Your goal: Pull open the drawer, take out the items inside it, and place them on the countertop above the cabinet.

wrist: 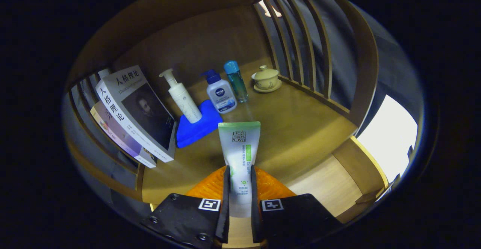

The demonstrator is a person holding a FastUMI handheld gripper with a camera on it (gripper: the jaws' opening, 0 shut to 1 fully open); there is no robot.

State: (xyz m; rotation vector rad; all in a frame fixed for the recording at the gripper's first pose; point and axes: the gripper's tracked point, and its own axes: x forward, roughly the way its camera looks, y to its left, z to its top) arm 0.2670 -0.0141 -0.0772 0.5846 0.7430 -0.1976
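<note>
Your worktop (300, 121), a brown wooden surface, spreads across the middle of the frame, closed in by a wooden back panel at the top and slatted wooden rails (300, 35) at the upper right and left. Down in the lower right of the frame you can see a lighter wooden surface (330, 189), set lower than the worktop.

At the left of the frame, two books (131, 113) lean tilted against the left rail, one stacked on the other. Just right of them a blue cloth (197, 127) lies flat on the worktop, and a white pump bottle (182, 98) stands upright on it. Beside that, toward the centre, you have a white bottle with a blue pump (221, 93), its base at the cloth's edge, and a slim blue bottle (236, 82) just beside it. Further right, near the right rail, a lidded cup on a saucer (266, 79) sits apart from the bottles.

In the lower centre of the frame your fingers (239, 192) are clamped on the white tube with a green end (239, 151), both pressing its lower part, the green end pointing away toward the bottles. You cannot tell whether the tube touches the worktop.
</note>
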